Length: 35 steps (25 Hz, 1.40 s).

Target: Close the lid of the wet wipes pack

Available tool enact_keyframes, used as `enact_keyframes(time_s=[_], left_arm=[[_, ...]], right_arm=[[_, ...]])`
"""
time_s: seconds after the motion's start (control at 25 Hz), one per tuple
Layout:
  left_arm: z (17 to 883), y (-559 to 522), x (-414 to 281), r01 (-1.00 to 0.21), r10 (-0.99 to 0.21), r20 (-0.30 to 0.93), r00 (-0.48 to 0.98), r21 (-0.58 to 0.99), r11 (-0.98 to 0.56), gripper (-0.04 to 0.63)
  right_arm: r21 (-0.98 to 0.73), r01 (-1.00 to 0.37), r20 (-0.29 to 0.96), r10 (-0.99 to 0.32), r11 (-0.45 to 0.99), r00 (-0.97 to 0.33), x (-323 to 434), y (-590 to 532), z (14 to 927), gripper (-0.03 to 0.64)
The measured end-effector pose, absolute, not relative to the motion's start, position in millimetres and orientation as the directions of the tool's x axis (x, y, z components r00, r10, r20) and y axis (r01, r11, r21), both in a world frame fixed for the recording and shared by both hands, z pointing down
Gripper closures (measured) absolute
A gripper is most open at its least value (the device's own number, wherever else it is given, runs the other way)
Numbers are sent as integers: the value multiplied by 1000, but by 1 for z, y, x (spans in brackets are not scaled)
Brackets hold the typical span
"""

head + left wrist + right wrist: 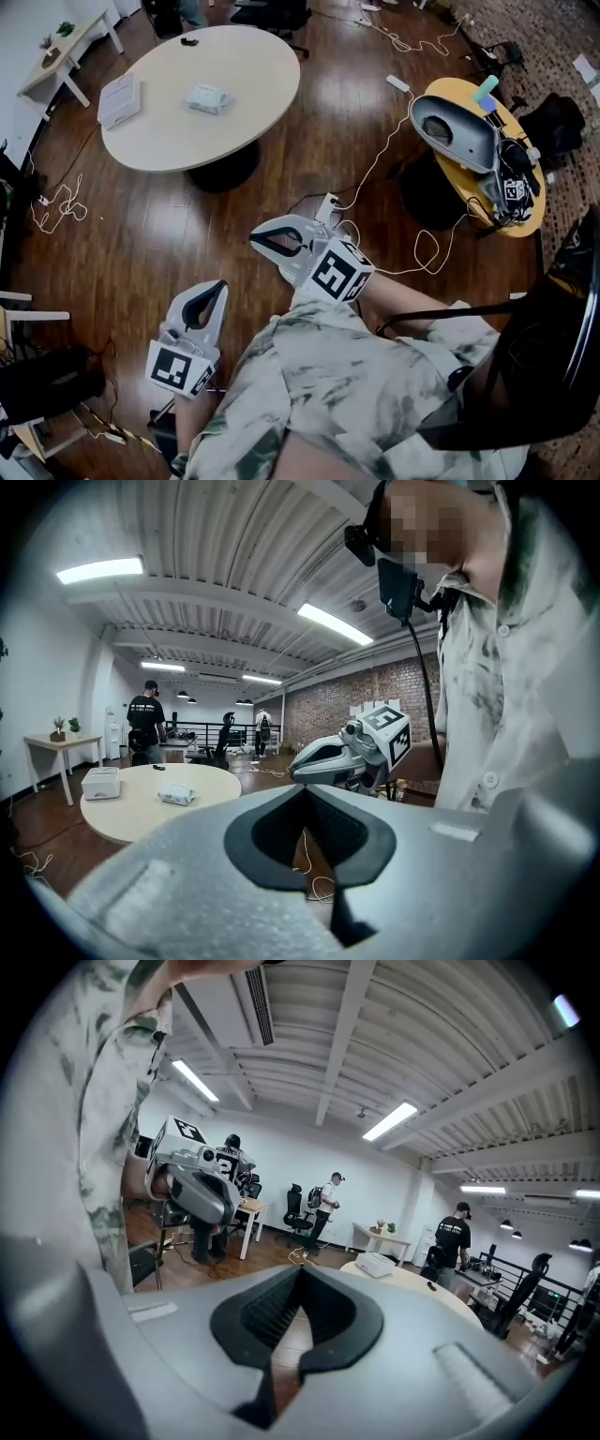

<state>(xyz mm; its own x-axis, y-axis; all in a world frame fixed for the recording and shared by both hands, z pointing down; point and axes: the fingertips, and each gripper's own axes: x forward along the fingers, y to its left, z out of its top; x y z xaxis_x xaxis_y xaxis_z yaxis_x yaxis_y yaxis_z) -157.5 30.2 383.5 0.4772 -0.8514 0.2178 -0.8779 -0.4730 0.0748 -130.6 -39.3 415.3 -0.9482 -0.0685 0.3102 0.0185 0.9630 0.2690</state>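
The wet wipes pack (206, 97) is a small white packet lying on the round beige table (178, 141) far ahead of me; its lid is too small to make out. The left gripper view shows the pack (175, 796) on that table too. Both grippers hang low near my body, well short of the table. My left gripper (222, 285) is shut and holds nothing, its jaws pointing up the view toward the table. The right gripper (254, 240) is also shut and empty, pointing left, and it appears in the left gripper view (296, 771).
A white box (119, 99) lies on the table left of the pack. At the right stands a yellow round table (525, 225) carrying a grey device (455, 129). White cables (375, 169) trail over the wood floor. People stand far back (146, 722), beside a white side table (66, 56).
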Motion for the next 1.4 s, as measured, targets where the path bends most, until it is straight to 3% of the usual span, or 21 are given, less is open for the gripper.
enact_keyframes(time_s=[0.48,1.4], left_arm=[[375,99,-108,-869,-852,180,492,46,-493,594],[370,145,94,-888,-868,193,458,53,-457,594]], right_arm=[[324,36,302,-68,946,-951,-82,46,397,611],[318,117,304,16,941,-953,114,104,397,611]])
